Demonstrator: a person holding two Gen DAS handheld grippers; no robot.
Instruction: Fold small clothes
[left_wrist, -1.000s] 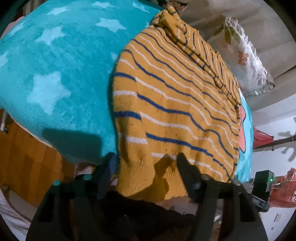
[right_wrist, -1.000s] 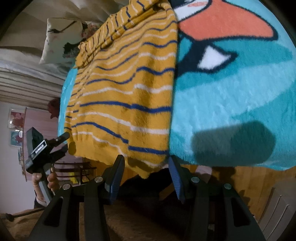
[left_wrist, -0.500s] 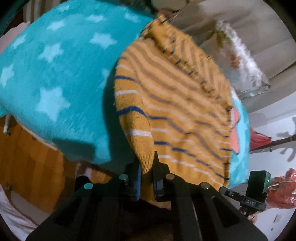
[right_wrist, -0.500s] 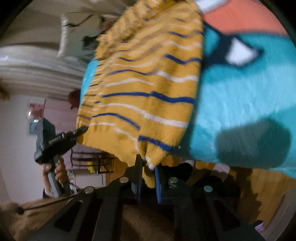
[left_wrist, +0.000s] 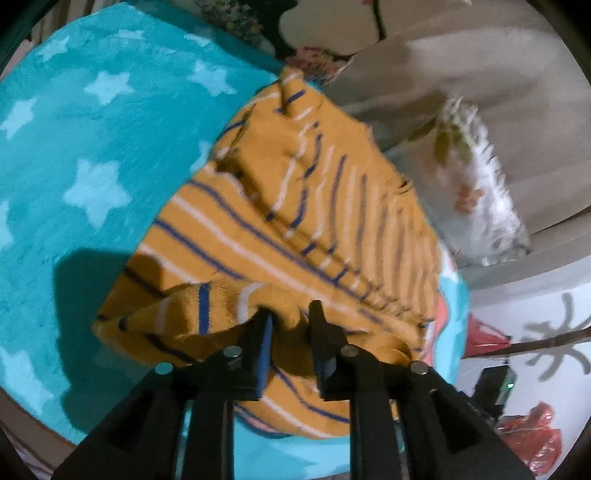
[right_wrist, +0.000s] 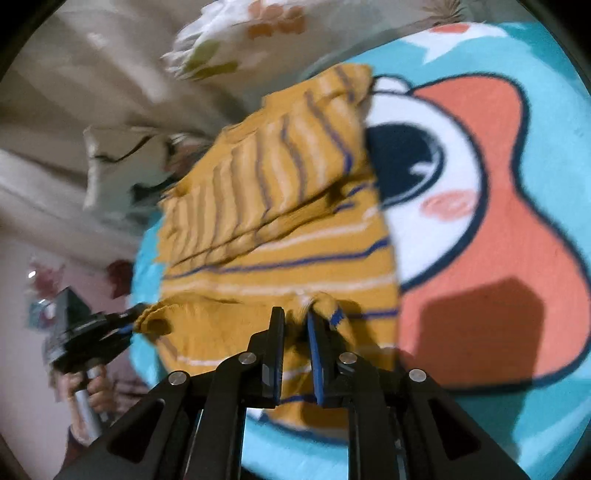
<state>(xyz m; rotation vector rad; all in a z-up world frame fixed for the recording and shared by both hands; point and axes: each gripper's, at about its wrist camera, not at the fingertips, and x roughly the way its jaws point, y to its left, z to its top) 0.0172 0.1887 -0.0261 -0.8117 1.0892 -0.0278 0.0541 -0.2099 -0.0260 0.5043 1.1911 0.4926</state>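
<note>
A small mustard-yellow sweater (left_wrist: 295, 221) with blue and white stripes lies on a turquoise blanket (left_wrist: 92, 147). My left gripper (left_wrist: 290, 317) is shut on one corner of its hem and holds it lifted over the sweater's body. My right gripper (right_wrist: 295, 319) is shut on the other hem corner of the sweater (right_wrist: 280, 229), also lifted and carried forward. The hem is doubled over toward the neck end. The left gripper also shows in the right wrist view (right_wrist: 110, 325), pinching the far hem corner.
The blanket has white stars and a cartoon face in orange and white (right_wrist: 480, 221). Floral pillows (left_wrist: 476, 199) and beige bedding (left_wrist: 480, 74) lie beyond the sweater. The bed's edge and a pale wall (left_wrist: 535, 369) are at the right.
Both grippers closed on the hem corners a second ago, then lifted and carried the hem forward over the sweater, so its lower part now folds toward the top.
</note>
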